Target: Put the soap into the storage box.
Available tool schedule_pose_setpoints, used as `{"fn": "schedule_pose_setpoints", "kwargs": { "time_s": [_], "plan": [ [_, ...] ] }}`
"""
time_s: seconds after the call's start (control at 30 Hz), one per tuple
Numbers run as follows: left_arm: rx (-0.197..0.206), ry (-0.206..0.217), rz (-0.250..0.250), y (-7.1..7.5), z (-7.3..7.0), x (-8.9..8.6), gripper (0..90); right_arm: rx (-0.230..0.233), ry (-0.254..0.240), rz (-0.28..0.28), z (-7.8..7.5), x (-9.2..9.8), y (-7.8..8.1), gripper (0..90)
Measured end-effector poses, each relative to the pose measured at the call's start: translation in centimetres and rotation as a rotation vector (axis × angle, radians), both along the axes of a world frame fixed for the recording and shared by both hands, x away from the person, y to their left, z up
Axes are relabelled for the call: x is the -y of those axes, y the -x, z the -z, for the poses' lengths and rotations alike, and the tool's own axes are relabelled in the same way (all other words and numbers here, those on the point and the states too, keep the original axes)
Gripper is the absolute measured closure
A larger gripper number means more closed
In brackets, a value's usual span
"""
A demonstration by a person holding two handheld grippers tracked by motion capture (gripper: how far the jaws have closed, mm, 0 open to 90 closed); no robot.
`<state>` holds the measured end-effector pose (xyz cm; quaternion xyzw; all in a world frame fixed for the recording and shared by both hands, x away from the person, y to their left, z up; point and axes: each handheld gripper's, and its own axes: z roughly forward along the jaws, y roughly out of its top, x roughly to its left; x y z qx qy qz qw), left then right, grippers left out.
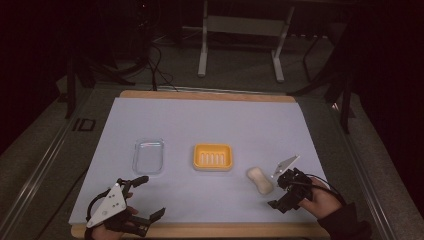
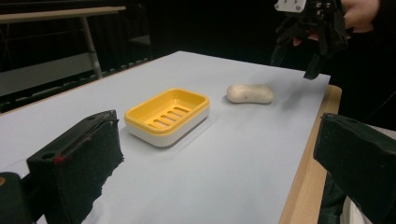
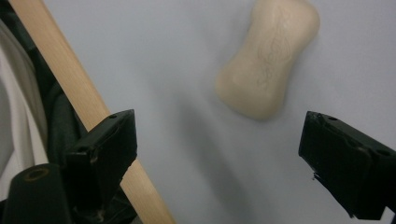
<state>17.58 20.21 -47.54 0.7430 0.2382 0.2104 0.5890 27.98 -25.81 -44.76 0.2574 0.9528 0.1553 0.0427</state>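
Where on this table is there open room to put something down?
The whole far half of the grey mat, beyond the clear lid and the yellow soap dish, is bare. So is the near middle, between the left tongs and the soap bar. It is tightest around the soap, where the right tongs hover.

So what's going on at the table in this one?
A person holds a gripper in each hand. The right gripper hangs open just above the table beside a bar of soap, not touching it. The soap lies on the white mat, right of an empty yellow soap dish. A clear lid lies further left. The left gripper waits open near the front edge.
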Motion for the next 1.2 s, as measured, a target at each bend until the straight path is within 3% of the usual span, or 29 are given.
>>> {"fn": "schedule_pose_setpoints", "kwargs": {
  "time_s": [0.27,0.43,0.6,0.77,1.0,1.2],
  "plan": [
    [-0.003,0.003,0.005,0.0,0.0,0.1,1.1,-0.065,0.090,0.042,0.7,-0.4,0.1,12.7],
    [-0.005,0.000,0.005,0.0,0.0,0.1,1.1,-0.064,0.129,0.072,0.9,-0.5,0.1,12.7],
    [-0.005,0.000,0.006,0.1,0.0,0.1,1.1,-0.067,0.130,0.126,1.0,-0.2,-0.1,12.7],
    [-0.005,-0.002,0.004,0.0,0.1,0.2,1.1,-0.119,0.145,0.175,1.4,-0.3,-0.2,12.7],
    [-0.006,0.002,0.004,0.1,0.1,0.1,1.1,-0.156,0.161,0.247,1.4,-0.6,-0.6,12.8],
    [-0.006,0.003,0.007,0.1,0.1,0.2,1.1,-0.190,0.167,0.258,1.5,-0.9,-1.1,13.7]
  ]
}}
